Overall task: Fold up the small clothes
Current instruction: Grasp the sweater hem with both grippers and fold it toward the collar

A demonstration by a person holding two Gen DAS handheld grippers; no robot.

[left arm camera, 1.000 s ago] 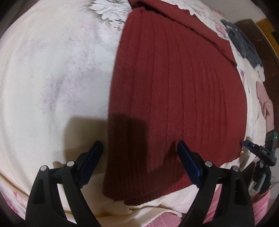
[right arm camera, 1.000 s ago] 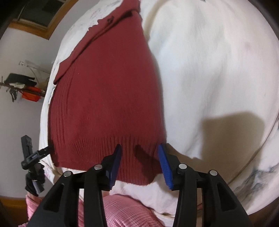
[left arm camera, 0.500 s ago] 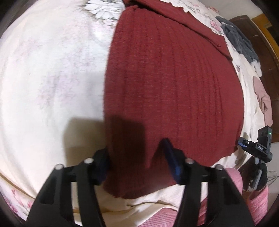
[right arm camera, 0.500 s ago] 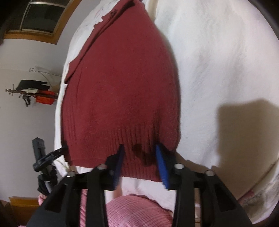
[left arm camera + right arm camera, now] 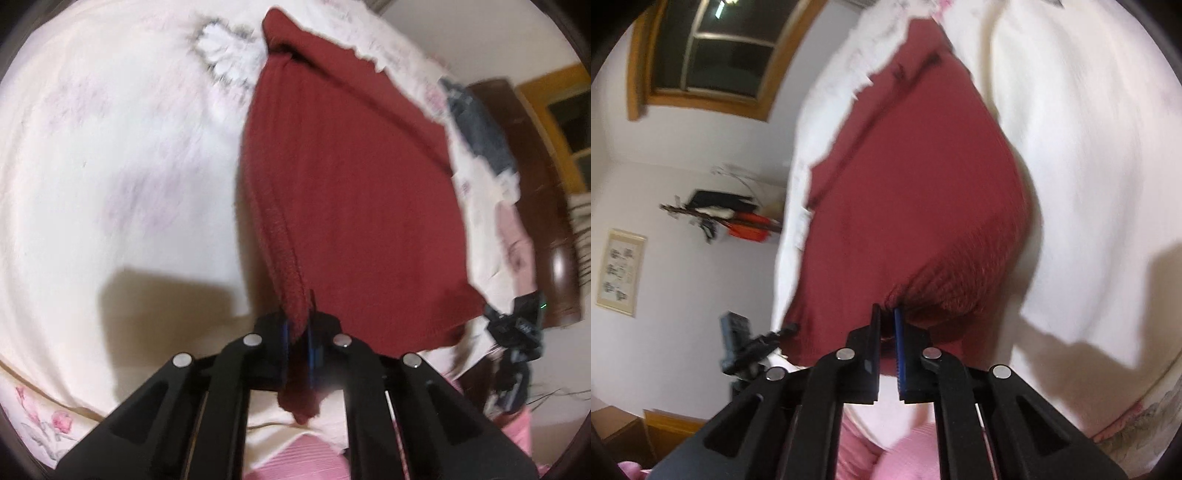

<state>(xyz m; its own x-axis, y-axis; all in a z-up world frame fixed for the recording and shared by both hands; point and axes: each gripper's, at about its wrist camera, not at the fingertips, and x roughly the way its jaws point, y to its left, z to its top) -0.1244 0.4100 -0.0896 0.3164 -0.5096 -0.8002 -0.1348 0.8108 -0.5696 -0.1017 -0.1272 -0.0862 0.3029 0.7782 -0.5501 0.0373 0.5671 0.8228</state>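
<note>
Hem of red knit sweater (image 5: pixel 351 192) pinched by L hand-held gripper (image 5: pixel 298 332) & R hand-held gripper (image 5: pixel 886 325), lifted off bed (image 5: pixel 110 166); fold not yet laid.

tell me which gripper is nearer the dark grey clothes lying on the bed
Right. The dark grey clothes lie off the sweater's right side, where the right gripper pinches the hem. The left gripper pinches the opposite hem corner, farther away.
</note>
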